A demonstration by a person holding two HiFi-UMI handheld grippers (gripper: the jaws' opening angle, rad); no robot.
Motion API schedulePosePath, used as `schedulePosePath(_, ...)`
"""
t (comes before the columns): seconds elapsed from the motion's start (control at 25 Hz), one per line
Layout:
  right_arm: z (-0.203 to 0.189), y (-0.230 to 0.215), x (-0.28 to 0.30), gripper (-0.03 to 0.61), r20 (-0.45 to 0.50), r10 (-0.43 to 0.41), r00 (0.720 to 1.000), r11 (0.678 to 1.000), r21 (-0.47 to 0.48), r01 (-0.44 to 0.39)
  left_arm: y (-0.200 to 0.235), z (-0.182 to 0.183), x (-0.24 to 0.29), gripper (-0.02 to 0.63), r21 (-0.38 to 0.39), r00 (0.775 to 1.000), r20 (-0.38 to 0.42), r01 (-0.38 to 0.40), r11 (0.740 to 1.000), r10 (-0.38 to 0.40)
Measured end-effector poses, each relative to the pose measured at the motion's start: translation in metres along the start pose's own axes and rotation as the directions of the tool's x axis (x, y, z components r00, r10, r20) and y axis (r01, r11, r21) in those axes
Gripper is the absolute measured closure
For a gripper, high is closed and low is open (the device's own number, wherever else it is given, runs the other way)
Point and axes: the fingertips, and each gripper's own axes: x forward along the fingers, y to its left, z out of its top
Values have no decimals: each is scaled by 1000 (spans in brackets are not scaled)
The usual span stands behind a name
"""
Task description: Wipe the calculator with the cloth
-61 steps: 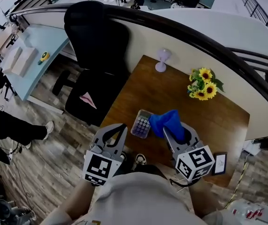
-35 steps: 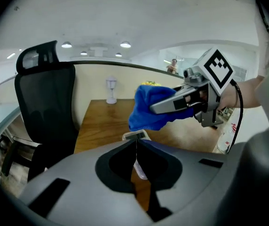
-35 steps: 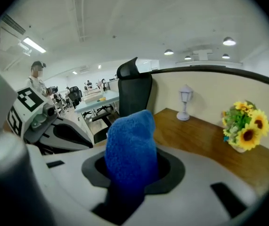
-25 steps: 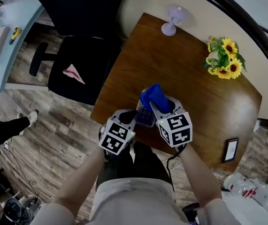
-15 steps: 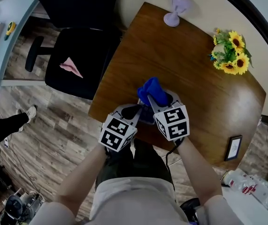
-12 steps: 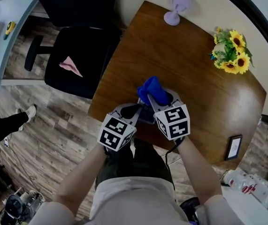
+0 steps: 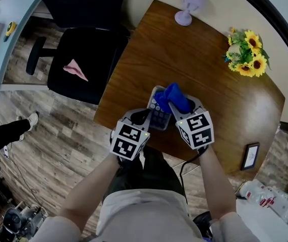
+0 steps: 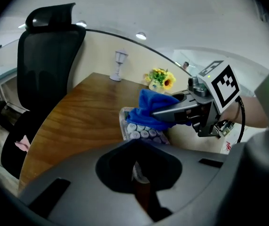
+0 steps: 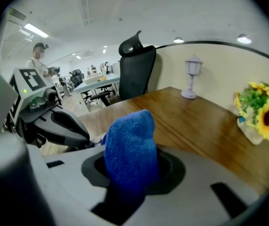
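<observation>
Left gripper (image 7: 142, 116): jaws drawn close together, gripping the near left edge of the calculator (image 7: 159, 116).
Right gripper (image 7: 180, 106): jaws clamped on the blue cloth (image 7: 175, 97), which bunches out past the tips.
Cloth: pressed onto the far right part of the calculator and covering some keys, with rows of round keys still showing nearer the left gripper.
Calculator: lying flat on the wooden table (image 7: 204, 59), close to its front edge and directly ahead of both grippers.
Grippers: side by side and near each other, both meeting the calculator.
</observation>
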Motion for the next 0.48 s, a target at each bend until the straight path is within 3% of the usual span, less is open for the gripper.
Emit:
schedulePosePath(0.12,-16,-13,-10,442,-49,-49,998,999,-3,48,1,0,0,609,-36,1000,1,27,999,-27)
schedulePosePath(0.28,-39,-28,-19,446,-111,-85,990,991,90,95,2,1,0,610,-34,999,4,41,999,-41)
schedulePosePath(0.48,-14,-11,-34,446,-29,-44,999,989,143,48,2,1,0,611,-41,998,8,60,997,-60)
